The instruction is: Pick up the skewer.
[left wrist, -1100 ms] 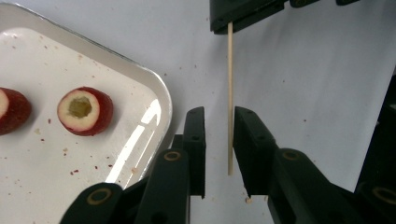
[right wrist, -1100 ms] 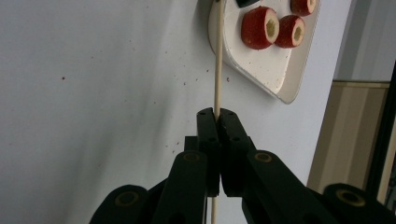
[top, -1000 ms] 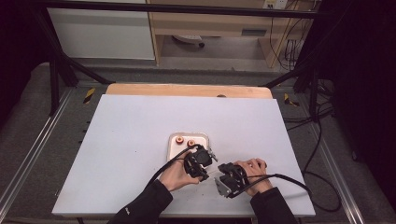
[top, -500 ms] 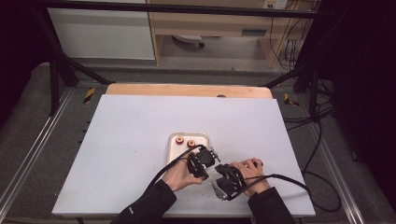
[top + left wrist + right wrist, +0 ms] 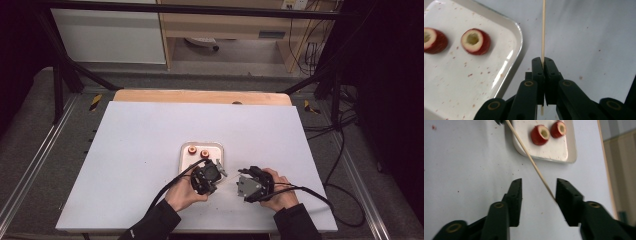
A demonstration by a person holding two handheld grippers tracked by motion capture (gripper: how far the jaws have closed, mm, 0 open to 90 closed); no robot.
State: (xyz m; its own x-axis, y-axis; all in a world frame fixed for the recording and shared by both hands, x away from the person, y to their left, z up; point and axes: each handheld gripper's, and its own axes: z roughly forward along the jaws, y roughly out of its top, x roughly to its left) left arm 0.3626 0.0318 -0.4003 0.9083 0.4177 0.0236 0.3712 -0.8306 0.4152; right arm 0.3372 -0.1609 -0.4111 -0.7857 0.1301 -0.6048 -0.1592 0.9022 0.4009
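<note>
Skewer [image 5: 543, 30]: the wooden stick is clamped between the shut jaws of the left hand-held gripper [image 5: 543, 62], just right of the white tray [image 5: 506, 72] holding two cored red fruit pieces [image 5: 476, 41]. Its far end lies between the parted jaws of the right hand-held gripper [image 5: 539, 192], which have just been opening, above the bench [image 5: 140, 140].

Left gripper [image 5: 543, 63] jaws are pressed together, clamped; right gripper [image 5: 538, 192] jaws have just been opening and stand apart; both hands low, side by side.

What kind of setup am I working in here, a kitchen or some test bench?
Most likely a lab test bench, not a kitchen: a white-covered table framed by black struts, loose cables on the floor, and just a small white tray with two cored red fruit pieces.
</note>
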